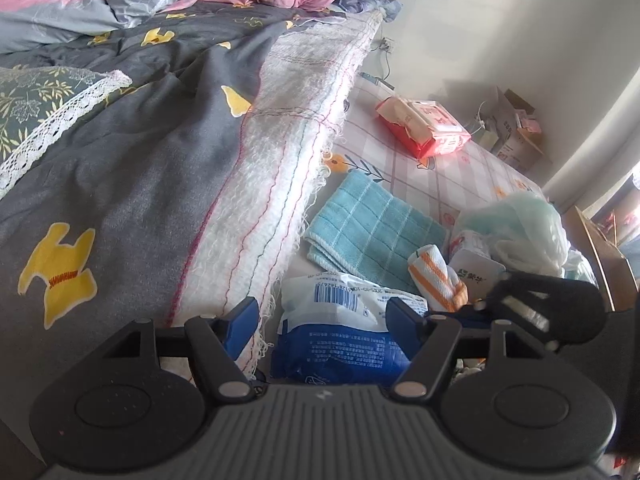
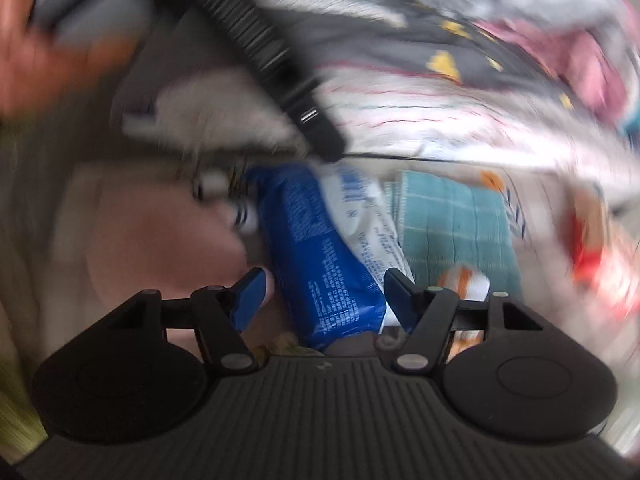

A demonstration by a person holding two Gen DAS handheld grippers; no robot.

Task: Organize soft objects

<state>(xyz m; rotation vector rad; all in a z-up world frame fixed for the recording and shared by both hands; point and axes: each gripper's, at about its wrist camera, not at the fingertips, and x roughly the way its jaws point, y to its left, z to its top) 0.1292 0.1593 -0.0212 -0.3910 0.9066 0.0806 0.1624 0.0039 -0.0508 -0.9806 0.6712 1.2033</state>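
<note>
Blue-white pack [image 1: 340, 336], barcode label, small print unreadable

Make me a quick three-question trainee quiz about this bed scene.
1. True or false: the teal towel lies beside the white blanket.
2. What colour is the pack near the wall? A red, B green, C black.
3. Which pack sits between the left gripper fingers?

Key: 1 true. 2 A. 3 the blue pack; the fingers stand apart from it, not pressing.
</note>
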